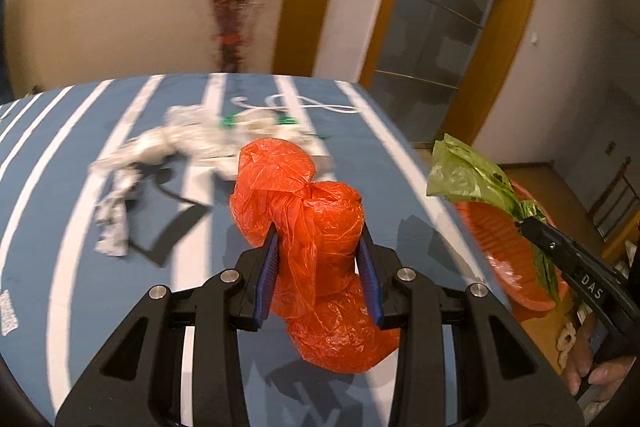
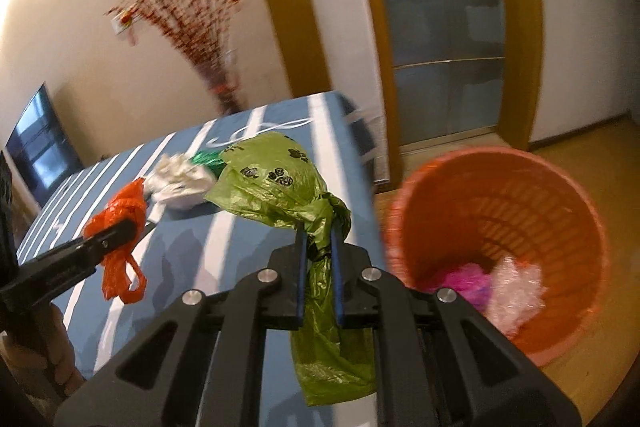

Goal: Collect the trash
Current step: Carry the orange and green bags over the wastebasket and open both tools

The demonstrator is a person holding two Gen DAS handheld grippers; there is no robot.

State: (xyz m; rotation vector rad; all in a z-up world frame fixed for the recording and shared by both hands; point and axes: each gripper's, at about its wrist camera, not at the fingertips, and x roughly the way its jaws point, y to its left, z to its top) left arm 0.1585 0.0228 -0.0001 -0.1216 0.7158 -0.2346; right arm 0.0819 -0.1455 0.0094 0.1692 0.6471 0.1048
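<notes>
Open-mouthed orange basket beside blue-striped table

Cream walls, wood-framed glass door, television.

My right gripper pinches the knotted green bag beside the orange basket, above the striped table.

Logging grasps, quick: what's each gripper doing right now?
Left gripper: closed on the orange bag.
Right gripper: closed on the green bag.
</notes>
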